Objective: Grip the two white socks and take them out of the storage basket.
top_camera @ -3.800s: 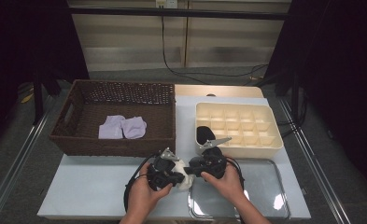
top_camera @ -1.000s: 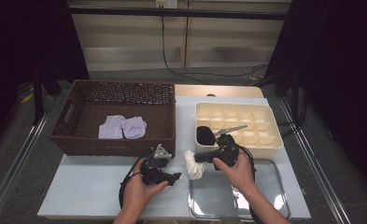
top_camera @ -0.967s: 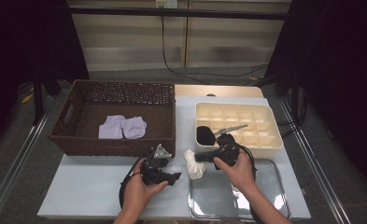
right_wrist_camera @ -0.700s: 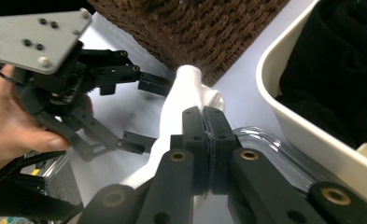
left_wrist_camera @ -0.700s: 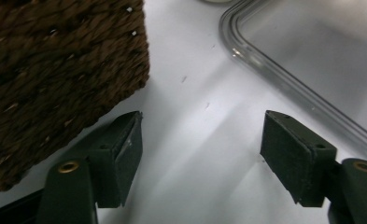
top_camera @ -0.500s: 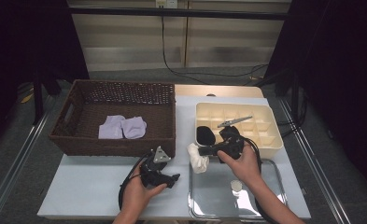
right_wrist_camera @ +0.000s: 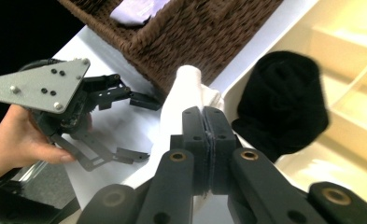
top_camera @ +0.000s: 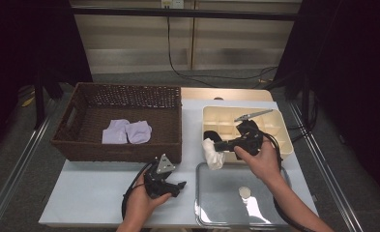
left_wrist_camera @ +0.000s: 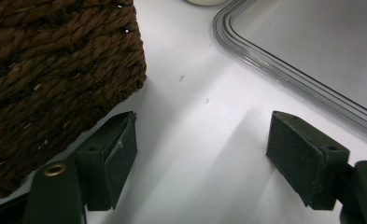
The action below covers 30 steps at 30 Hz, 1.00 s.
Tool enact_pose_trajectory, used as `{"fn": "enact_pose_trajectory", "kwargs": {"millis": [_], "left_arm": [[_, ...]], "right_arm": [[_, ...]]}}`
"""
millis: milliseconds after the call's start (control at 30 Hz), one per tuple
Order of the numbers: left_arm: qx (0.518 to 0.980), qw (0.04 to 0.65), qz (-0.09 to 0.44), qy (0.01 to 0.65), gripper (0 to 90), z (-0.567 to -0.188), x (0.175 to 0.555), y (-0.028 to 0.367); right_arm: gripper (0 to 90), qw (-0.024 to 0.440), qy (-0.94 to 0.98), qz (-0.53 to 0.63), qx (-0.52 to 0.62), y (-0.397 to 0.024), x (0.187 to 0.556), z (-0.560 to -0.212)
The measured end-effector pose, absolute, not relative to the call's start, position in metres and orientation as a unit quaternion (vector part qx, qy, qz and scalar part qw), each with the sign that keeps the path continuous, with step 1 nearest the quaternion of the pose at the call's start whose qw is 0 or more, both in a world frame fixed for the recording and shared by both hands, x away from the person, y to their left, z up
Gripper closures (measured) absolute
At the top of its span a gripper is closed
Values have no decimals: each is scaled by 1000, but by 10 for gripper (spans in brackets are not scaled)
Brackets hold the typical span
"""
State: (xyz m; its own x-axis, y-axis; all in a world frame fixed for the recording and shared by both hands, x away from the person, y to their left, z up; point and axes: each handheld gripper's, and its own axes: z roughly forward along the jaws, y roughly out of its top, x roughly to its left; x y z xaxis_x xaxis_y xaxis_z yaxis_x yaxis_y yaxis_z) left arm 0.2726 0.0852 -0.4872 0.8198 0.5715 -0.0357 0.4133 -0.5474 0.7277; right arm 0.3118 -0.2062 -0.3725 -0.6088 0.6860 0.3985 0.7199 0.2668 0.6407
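White tabletop runs under both of your hands, with a dark room beyond it. Nearest you sits the metal tray, and a small round pale piece lies on it. Just left of the tray, your left hand holds the left gripper low over the bare table. Its jaws have just been opening and now stand wide apart, with nothing between them. In the left gripper view the pads frame plain white tabletop, with the basket's woven corner at one side and the tray's rim at the other.

Further in, your right hand carries the right gripper above the tray's far edge. Its jaws are pressed together on a white cloth, which hangs down from the tips over the near wall of the cream divided box. The right gripper view shows the cloth pinched tight between the two black pads, with a black bundle lying in the box's near left compartment just beside it. In that same view your left gripper shows farther off, over the table.

Behind the left gripper stands the brown wicker basket, holding two pale lilac cloths side by side on its floor. A cable trails across the floor beyond the table.
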Motion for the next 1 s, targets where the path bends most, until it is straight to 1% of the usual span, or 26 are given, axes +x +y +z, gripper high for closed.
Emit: {"fn": "enact_pose_trajectory", "kwargs": {"millis": [633, 1000], "left_arm": [[873, 385, 103, 281, 239, -488, 272, 85], [873, 385, 103, 281, 239, -488, 272, 85]], "right_arm": [[884, -10, -784, -409, -467, -241, 329, -349], [884, -22, -774, -400, -491, -263, 341, -351]]}}
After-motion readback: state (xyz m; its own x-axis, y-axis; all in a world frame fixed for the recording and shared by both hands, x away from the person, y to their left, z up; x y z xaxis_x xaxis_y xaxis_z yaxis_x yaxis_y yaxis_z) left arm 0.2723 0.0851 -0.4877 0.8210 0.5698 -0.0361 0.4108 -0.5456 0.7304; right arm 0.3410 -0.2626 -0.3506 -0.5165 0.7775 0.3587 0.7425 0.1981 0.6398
